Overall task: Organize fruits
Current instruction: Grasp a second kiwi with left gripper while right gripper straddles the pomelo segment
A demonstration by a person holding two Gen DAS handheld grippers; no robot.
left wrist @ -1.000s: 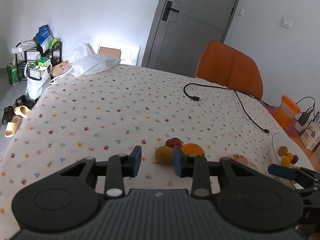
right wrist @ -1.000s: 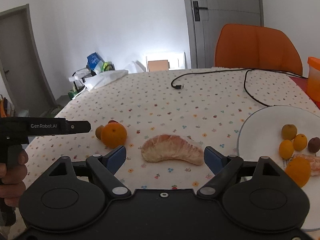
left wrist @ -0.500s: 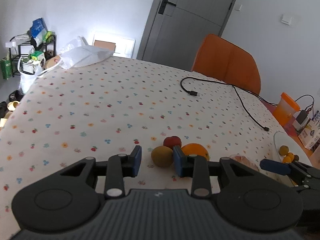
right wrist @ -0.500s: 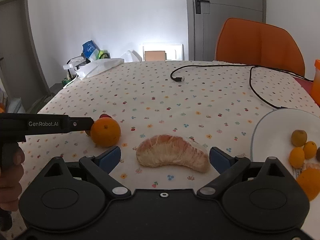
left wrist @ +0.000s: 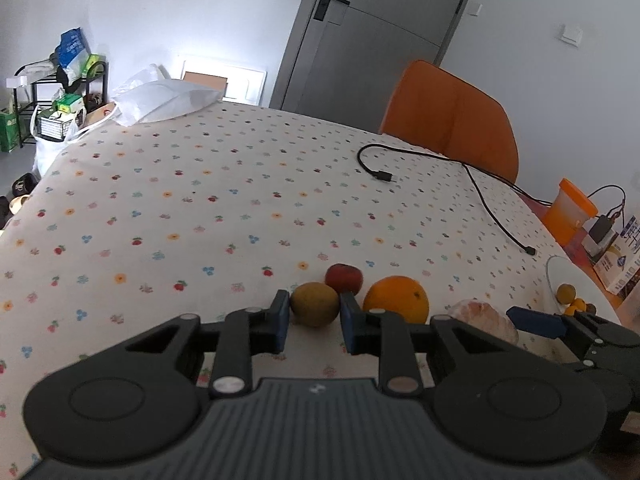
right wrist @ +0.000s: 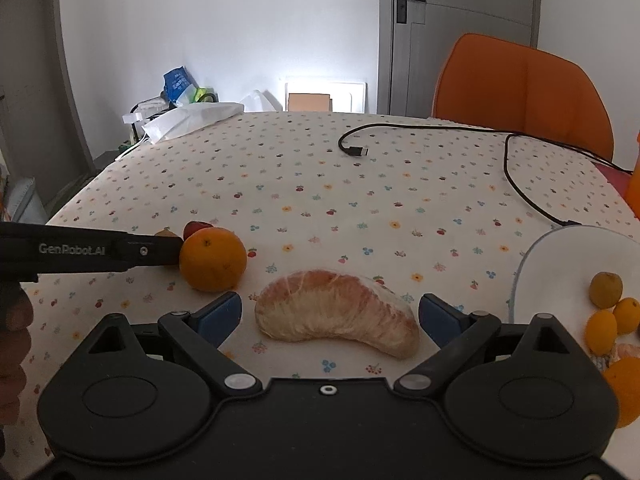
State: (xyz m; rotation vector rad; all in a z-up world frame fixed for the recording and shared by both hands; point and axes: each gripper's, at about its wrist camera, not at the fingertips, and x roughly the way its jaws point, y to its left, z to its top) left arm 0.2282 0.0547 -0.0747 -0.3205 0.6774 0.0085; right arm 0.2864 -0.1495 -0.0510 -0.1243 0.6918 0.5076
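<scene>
A brown kiwi point(left wrist: 314, 309) lies on the dotted tablecloth between the blue pads of my open left gripper point(left wrist: 314, 322), the pads close on either side of it. A red plum point(left wrist: 343, 278) sits just behind it and a large orange point(left wrist: 395, 299) to its right. My right gripper point(right wrist: 330, 314) is open wide around a peeled pomelo wedge point(right wrist: 338, 312), without touching it. The orange point(right wrist: 213, 258) also shows left of the wedge in the right wrist view. A white plate point(right wrist: 560, 256) at the right holds several small fruits point(right wrist: 606, 290).
A black cable point(left wrist: 472, 176) runs across the far table. An orange chair point(left wrist: 452, 120) stands behind the table. An orange-lidded container point(left wrist: 568, 212) and a carton point(left wrist: 624, 256) stand at the right edge. A white bag point(left wrist: 168, 98) lies at the far left corner.
Both grippers have moved forward and lower. The kiwi now sits between the left pads, and the pomelo wedge lies between the right fingers. The left gripper's jaws have opened slightly wider.
</scene>
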